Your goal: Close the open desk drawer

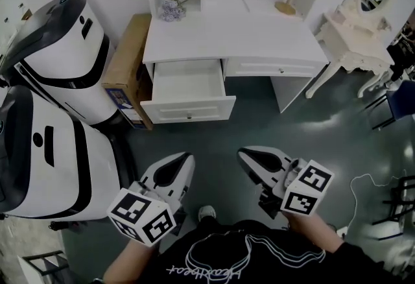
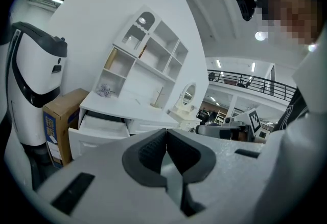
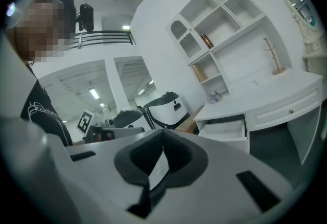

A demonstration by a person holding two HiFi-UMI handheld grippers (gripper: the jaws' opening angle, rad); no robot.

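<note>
A white desk (image 1: 259,36) stands ahead against the wall. Its left drawer (image 1: 188,107) is pulled out and looks empty inside; the right drawer (image 1: 279,69) is pushed in. The open drawer also shows in the left gripper view (image 2: 97,133) and the right gripper view (image 3: 225,130). My left gripper (image 1: 181,163) and right gripper (image 1: 249,161) are held low near my body, well short of the drawer. Both are shut with nothing between the jaws.
A brown cardboard box (image 1: 126,69) leans beside the desk's left side. Two large white and black machines (image 1: 58,56) stand at the left. A small white dressing table with an oval mirror (image 1: 360,23) is at the right. Dark green floor (image 1: 259,127) lies between me and the desk.
</note>
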